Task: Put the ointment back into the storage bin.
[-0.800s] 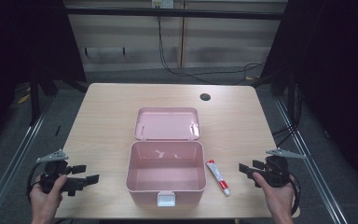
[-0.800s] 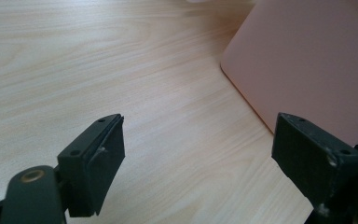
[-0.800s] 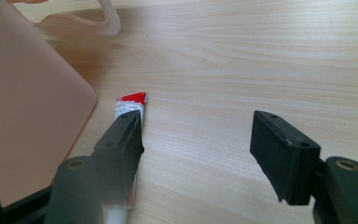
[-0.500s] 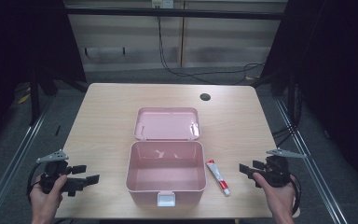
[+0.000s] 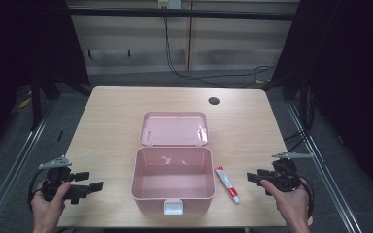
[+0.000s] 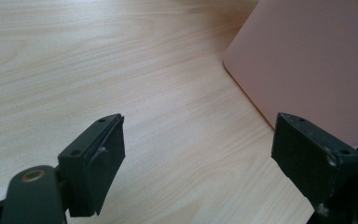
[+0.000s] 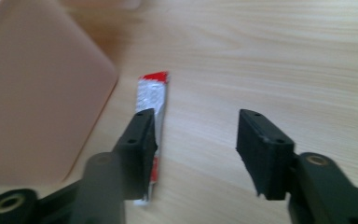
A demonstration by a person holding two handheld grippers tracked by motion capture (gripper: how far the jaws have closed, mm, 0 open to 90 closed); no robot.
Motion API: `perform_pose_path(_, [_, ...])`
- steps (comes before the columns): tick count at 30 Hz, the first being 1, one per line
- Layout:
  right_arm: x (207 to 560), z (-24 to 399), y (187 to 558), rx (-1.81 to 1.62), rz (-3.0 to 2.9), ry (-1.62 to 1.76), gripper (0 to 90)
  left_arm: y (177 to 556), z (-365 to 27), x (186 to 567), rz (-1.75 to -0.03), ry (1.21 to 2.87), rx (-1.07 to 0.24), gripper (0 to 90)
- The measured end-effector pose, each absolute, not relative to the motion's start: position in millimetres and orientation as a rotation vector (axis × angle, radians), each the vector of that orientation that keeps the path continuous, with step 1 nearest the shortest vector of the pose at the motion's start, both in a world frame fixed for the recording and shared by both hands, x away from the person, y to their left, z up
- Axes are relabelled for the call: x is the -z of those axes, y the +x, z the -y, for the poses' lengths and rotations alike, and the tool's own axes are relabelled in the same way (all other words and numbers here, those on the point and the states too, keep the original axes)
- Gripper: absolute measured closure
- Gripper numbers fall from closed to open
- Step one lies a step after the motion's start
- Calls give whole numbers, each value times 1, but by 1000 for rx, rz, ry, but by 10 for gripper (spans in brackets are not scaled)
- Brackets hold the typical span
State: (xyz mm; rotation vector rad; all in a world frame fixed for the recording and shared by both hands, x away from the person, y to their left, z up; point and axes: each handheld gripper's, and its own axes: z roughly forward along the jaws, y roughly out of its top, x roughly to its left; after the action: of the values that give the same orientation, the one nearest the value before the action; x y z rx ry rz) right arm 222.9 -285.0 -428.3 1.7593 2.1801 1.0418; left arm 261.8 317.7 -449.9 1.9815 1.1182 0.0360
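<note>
The small red-and-white tube (image 5: pixel 227 183) lies flat on the wooden table (image 5: pixel 111 121), just beside the right wall of the open pink box (image 5: pixel 173 179) and running roughly along it. In the right gripper view we see the tube (image 7: pixel 152 95) just beyond and partly behind one jaw, its red crimped end pointing away from us. Our right gripper (image 5: pixel 252 178) sits near the tube on its outer side, apart from it, jaws spread wide and holding nothing. Our left gripper (image 5: pixel 93 187) rests at the other side of the box, near its left wall, jaws likewise spread and empty; its own view gives us bare wood and the pink box wall (image 6: pixel 317 60).

The box's lid (image 5: pixel 175 128) lies folded back behind it, and the inside looks empty. We judge that we are at the start of the reach: the tube is not yet gripped, and the likely aim is to put it into the box. The next move calls for us to shift the right gripper sideways so the tube lies between the jaws, lower them to the tabletop, and close across the tube's narrow width, keeping clear of the box wall.
</note>
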Motion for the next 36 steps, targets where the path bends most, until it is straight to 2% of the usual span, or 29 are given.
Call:
perform_pose_path(2, [429, 281, 227, -1023, -2248, 1759, 536, 262, -318, 450, -1117, 1982, -34, 172])
perform_pose_path(12, [426, 254, 238, -861, -2460, 1712, 555, 262, -318, 450, -1118, 1983, -33, 172])
perform_pose_path(24, [432, 235, 258, -607, -2596, 1749, 533, 262, -317, 450, -1124, 1984, -36, 173])
perform_pose_path(36, [436, 214, 278, -395, -2695, 1755, 590, 262, -317, 451, -1130, 1983, -31, 176])
